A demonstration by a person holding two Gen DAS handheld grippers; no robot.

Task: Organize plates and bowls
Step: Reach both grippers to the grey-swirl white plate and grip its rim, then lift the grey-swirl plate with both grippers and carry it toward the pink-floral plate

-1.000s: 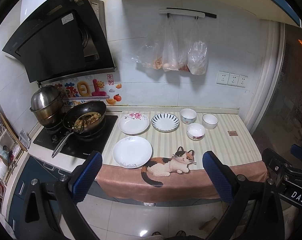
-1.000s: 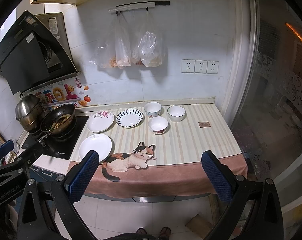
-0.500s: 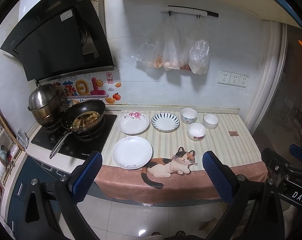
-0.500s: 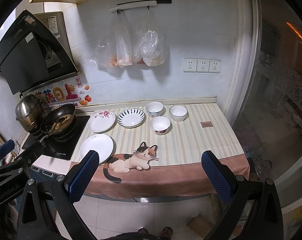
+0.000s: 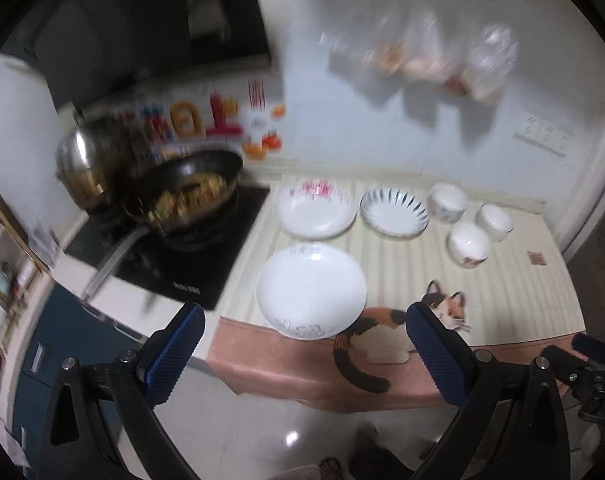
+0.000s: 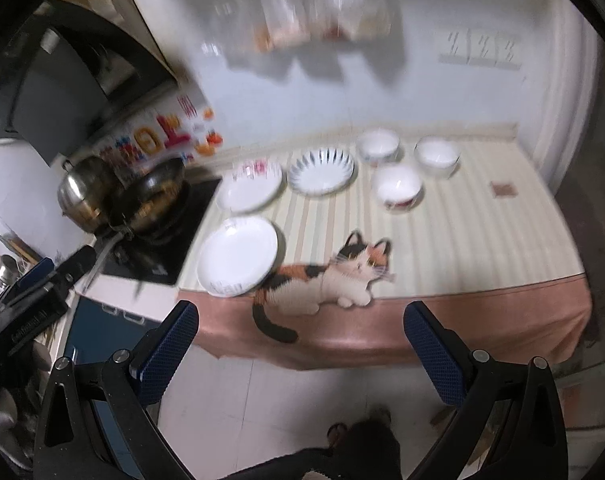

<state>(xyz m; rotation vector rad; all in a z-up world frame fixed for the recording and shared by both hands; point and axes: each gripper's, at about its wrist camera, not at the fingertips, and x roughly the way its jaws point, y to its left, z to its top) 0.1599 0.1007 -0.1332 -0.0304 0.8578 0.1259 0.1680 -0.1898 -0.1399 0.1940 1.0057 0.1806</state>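
Three plates lie on the striped counter: a plain white plate [image 5: 310, 290] [image 6: 237, 255] at the front edge, a pink-flowered plate [image 5: 313, 212] [image 6: 249, 185] and a blue-striped plate [image 5: 394, 212] [image 6: 321, 170] behind it. Three white bowls [image 5: 469, 245] [image 6: 397, 187] stand in a cluster to the right. My left gripper [image 5: 308, 354] is open and empty, held off the counter's front edge just below the white plate. My right gripper [image 6: 302, 354] is open and empty, in front of the cat picture [image 6: 326, 280].
A black wok with food [image 5: 186, 200] and a steel pot [image 5: 86, 168] sit on the cooktop at the left. Plastic bags [image 5: 422, 56] hang on the wall. A range hood [image 5: 142, 24] juts out above the stove. Both views are blurred.
Both grippers have moved closer to the counter and tilted down; the dishes look larger. The views are now motion-blurred. The dishes have not moved.
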